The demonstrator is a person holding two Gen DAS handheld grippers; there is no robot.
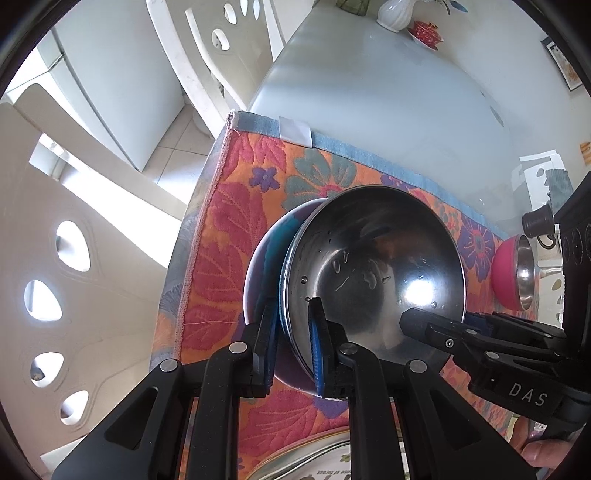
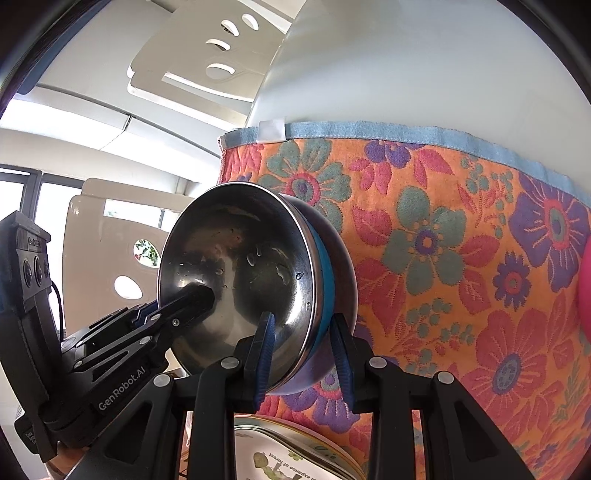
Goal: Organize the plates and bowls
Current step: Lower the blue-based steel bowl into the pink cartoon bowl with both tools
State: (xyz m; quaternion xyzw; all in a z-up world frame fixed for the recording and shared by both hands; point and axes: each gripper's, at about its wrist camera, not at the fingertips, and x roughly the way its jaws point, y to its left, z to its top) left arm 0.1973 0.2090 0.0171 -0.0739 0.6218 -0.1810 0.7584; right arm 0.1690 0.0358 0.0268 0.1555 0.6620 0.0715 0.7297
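Observation:
A steel bowl with a blue outer side sits nested in a purple bowl, both tilted above the floral cloth. My left gripper is shut on the steel bowl's rim, one pad inside and one against the blue side. My right gripper is shut on the opposite side of the nested bowls, one finger inside the steel and the other outside the purple bowl. Each gripper shows in the other's view: the right gripper and the left gripper.
A pink bowl with a steel lining lies on its side on the cloth to the right. A printed plate lies under the grippers. Beyond the cloth is a glass table with a white vase and red cup. White chairs stand left.

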